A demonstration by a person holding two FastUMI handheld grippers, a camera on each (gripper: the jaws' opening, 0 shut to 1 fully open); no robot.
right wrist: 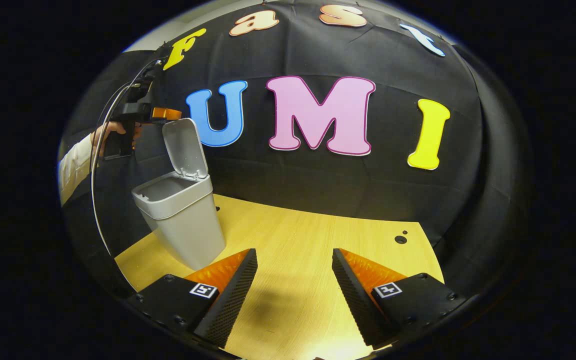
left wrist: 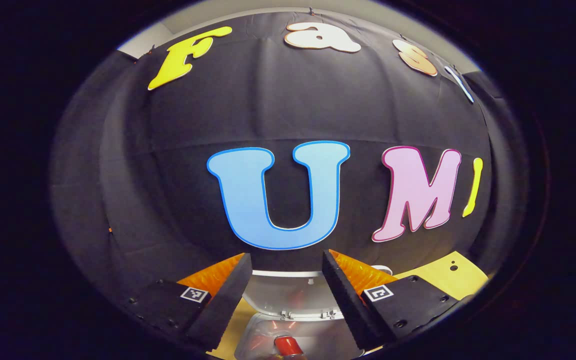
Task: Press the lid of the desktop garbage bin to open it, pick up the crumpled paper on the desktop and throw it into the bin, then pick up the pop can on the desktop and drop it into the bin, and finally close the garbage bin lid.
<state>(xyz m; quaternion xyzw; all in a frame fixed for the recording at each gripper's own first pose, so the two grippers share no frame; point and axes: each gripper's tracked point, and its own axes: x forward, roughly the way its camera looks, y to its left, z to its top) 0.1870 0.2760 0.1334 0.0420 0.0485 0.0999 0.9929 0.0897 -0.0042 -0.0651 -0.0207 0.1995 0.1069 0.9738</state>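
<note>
Pale grey plastic, that's the desktop garbage bin [right wrist: 180, 220], a tall squarish tub sitting on the light wood-grain table [right wrist: 318, 240] over toward the left in the right gripper view. Its hinged lid [right wrist: 185, 149] is flipped up and stands nearly upright at the back edge, so the mouth is open.

The left gripper [right wrist: 165, 113] hangs up in the air right by the top edge of that raised lid, held by a hand [right wrist: 113, 131] with a white sleeve [right wrist: 74, 167] behind it. In the left gripper view its fingers are spread wide with nothing between them, pointing down over the open bin [left wrist: 288, 300], and a red pop can [left wrist: 288, 346] shows inside at the very bottom edge.

The right gripper [right wrist: 295, 287] is low over bare tabletop, jaws also wide apart and not gripping anything, a bit to the right of the bin. I can't make out the crumpled paper anywhere.
</note>
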